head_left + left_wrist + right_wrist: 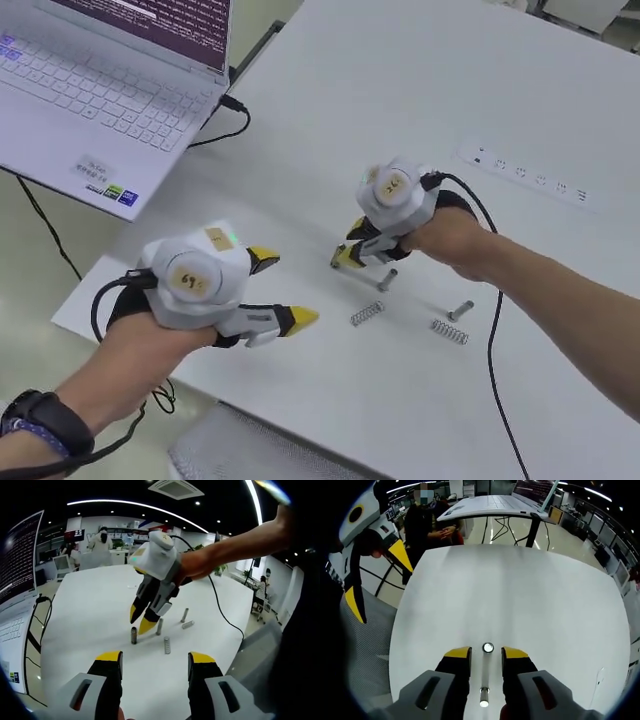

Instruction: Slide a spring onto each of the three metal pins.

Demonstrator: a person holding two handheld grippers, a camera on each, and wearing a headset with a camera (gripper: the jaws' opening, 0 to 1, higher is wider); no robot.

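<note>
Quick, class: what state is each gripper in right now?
Left gripper: open, empty.
Right gripper: open, jaws either side of a metal pin.

The table (400, 100) has a smooth white top, matt with a faint sheen. The pins (387, 280) are bare polished metal (an end face glints in the right gripper view). The springs (367, 314) are coiled grey metal wire. The left gripper (290, 288) and right gripper (345, 255) have smooth white plastic housings. The laptop (110, 90) casing is matt silver.
</note>
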